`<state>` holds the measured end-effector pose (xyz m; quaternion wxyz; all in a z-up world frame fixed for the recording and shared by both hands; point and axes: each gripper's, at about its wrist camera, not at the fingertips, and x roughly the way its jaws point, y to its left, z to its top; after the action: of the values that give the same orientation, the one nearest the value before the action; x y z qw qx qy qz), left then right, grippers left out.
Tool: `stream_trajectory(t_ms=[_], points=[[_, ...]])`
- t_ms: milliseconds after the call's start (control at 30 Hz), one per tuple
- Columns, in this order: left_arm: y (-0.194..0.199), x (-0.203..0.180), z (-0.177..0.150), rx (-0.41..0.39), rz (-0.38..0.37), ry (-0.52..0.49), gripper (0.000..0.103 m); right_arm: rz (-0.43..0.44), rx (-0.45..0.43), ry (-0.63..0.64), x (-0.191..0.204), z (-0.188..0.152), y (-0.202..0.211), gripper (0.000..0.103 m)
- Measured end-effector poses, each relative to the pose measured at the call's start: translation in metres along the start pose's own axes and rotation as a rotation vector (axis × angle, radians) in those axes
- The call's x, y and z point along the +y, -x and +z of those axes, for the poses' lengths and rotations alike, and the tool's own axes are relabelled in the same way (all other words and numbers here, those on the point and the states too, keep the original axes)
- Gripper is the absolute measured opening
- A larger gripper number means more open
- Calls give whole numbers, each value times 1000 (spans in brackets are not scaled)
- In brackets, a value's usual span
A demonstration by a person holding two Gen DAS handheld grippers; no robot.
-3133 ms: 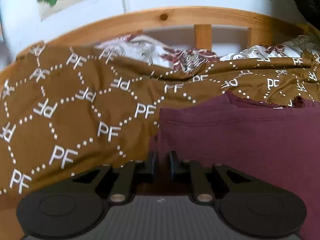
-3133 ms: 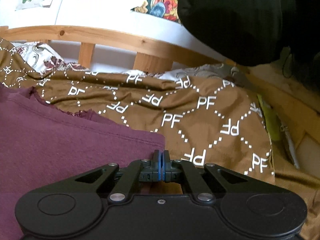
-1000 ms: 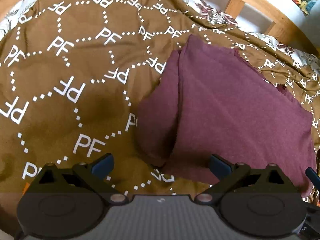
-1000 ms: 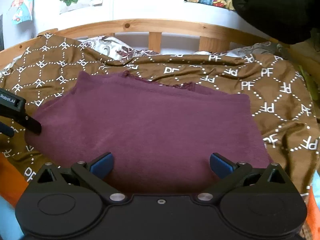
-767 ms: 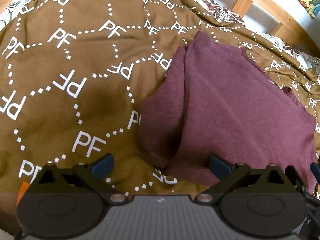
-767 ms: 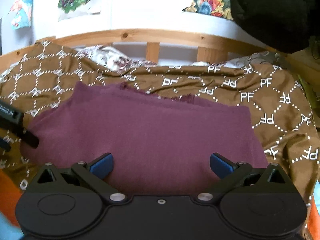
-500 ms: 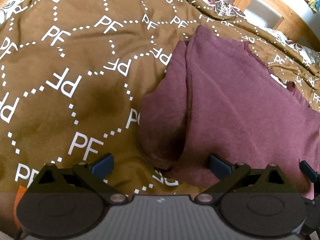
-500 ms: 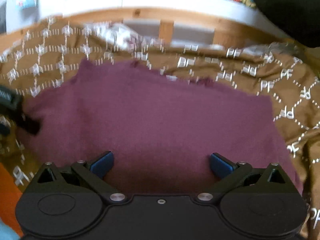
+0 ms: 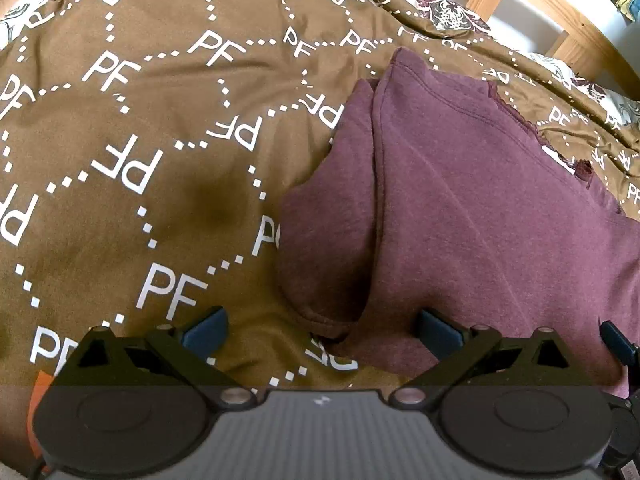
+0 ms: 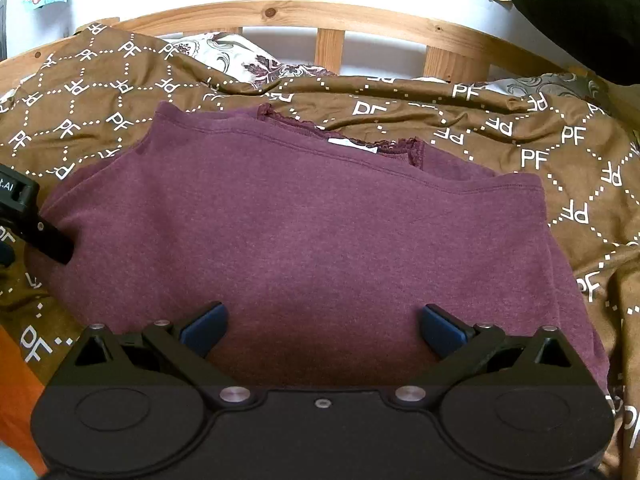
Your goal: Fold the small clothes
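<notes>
Left wrist view: left gripper (image 9: 322, 330) wide open, holding nothing, over the near left corner of a purple top (image 9: 472, 216) lying folded on a brown blanket (image 9: 132, 128).

Right wrist view: right gripper (image 10: 322, 326) wide open too, empty, above the top's (image 10: 304, 232) near edge. 1 wooden bed rail (image 10: 280, 14) behind.

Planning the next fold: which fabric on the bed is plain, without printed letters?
The maroon top, lace at its neckline; the brown blanket carries white "PF" letters, and the pillowcase is floral.
</notes>
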<state>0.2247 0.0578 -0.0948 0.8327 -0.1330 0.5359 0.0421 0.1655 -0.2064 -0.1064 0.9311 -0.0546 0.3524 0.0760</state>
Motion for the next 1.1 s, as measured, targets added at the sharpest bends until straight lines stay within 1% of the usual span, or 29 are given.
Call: stream_trajectory(t_ms=[67, 133, 200, 300, 367, 433, 533, 600, 633, 667, 700, 733, 767, 833, 967, 1100], points=[[1, 0, 0, -3, -4, 1, 102, 1, 1, -2, -1, 0, 0, 103], [3, 1, 0, -18, -28, 7, 102, 1, 1, -2, -1, 0, 0, 102], [9, 3, 1, -52, -77, 22, 102, 1, 1, -2, -1, 0, 0, 102], [19, 4, 2, -127, -152, 30, 102, 2, 2, -4, -1, 0, 0, 103], [18, 1, 8, -152, -169, 12, 102, 3, 2, -5, -2, 0, -1, 102], [11, -8, 19, -153, -155, -31, 102, 4, 3, -8, -2, 0, -1, 103], [-4, -23, 34, -158, -84, -143, 102, 5, 3, -10, -2, -1, -1, 103], [-13, -26, 38, -156, -36, -188, 102, 6, 4, -12, -2, -1, -1, 103], [-17, -25, 37, -146, -16, -193, 102, 7, 5, -14, -3, -1, -1, 103], [-22, -23, 38, -125, -15, -175, 102, 8, 6, -16, -3, -1, -2, 103], [-25, -18, 39, -100, -32, -138, 102, 10, 7, -18, -4, -1, -2, 103], [-27, -11, 40, -72, -62, -70, 102, 11, 8, -19, -4, -1, -2, 103], [-28, -4, 40, -60, -91, -10, 102, 11, 10, -20, -4, -1, -3, 103], [-26, 5, 39, -61, -128, 55, 102, 13, 12, -22, -4, -1, -3, 103], [-25, 9, 38, -58, -144, 74, 102, 12, 11, -21, -5, -1, -3, 103], [-25, 4, 36, -50, -133, 41, 102, 12, 12, -21, -4, -1, -3, 103]])
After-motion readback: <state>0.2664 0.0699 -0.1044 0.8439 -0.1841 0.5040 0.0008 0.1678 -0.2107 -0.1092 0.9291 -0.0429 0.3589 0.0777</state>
